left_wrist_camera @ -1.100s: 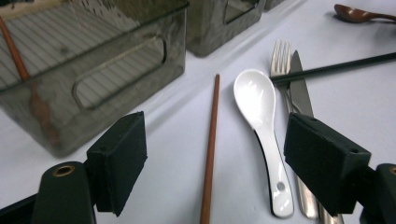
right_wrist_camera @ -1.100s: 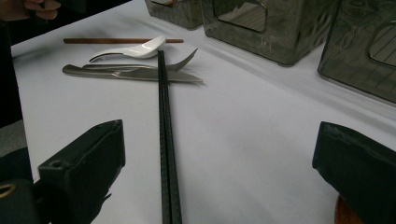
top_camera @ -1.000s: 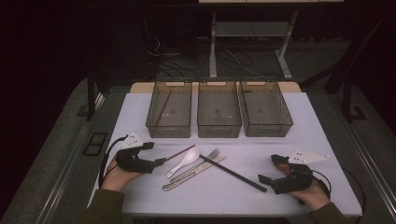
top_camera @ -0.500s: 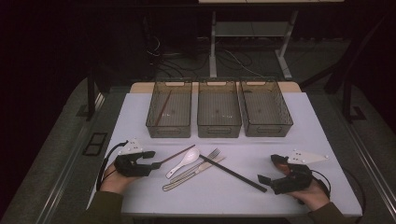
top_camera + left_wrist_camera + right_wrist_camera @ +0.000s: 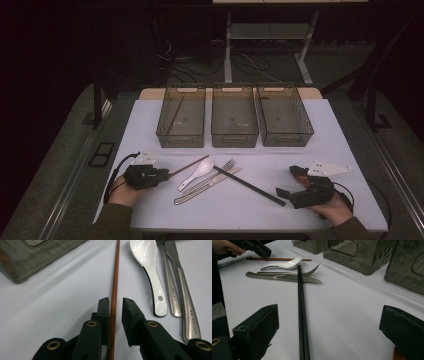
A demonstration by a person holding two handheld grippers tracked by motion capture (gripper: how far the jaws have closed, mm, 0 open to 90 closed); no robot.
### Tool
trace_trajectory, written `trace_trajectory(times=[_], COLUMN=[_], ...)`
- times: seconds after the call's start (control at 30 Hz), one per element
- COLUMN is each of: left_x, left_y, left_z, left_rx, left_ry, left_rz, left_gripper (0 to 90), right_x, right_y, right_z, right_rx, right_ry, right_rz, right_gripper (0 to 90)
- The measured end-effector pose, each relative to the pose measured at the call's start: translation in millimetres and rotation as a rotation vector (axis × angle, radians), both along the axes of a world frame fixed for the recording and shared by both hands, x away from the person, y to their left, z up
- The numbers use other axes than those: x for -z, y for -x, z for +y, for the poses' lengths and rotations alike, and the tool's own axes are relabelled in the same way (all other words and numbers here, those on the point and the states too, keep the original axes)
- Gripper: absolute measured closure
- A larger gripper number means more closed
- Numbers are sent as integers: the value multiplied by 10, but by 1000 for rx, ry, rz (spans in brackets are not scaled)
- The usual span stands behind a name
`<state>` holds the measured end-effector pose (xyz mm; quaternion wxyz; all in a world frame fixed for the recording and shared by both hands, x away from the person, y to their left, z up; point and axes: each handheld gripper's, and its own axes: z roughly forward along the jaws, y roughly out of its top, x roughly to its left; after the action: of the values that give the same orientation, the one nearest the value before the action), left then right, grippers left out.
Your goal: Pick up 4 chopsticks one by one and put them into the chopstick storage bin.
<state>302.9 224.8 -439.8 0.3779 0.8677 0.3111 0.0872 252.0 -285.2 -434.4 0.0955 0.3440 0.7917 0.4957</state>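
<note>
A brown chopstick lies on the white table, and its near end runs between the jaws of my left gripper. Those jaws have just been closing on it. One pad sits against the stick and a thin gap shows at the other. Beside it lie a white spoon, a fork and a knife. A pair of black chopsticks points at my right gripper, which stands wide open around their near end.
Three smoky plastic bins stand in a row behind the cutlery: left, middle and right. A second brown chopstick lies in the left one. The table's front edge runs just before both hands.
The left gripper's jaws have narrowed from wide open to nearly together around the brown chopstick. The right gripper has not moved.
</note>
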Motion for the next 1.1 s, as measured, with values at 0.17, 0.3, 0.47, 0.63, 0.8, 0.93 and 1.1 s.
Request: trace_trajectory(times=[0.17,0.3,0.47,0.63,0.8,0.93,1.1], left_x=[15,41,51,60,58,60,64], left_y=[-13,-20,-24,-31,-33,-48,-55], left_z=[6,-9,-8,-2,-3,12,21], left_rx=[4,11,20,19,20,26,26], left_ry=[-15,-28,-31,-21,-24,-17,-5], left_rz=[4,19,13,14,14,20,26], left_gripper=[776,787,795,823,828,840,842], right_x=[0,0,4,12,12,12,11], right_y=[0,0,0,-3,0,-2,0], right_z=[0,1,7,10,15,16,16], right_rx=[-2,-1,-1,7,5,3,4], right_ry=[0,2,4,11,12,12,10], right_rz=[0,0,4,4,2,1,2], right_gripper=[28,28,28,28,28,28,28])
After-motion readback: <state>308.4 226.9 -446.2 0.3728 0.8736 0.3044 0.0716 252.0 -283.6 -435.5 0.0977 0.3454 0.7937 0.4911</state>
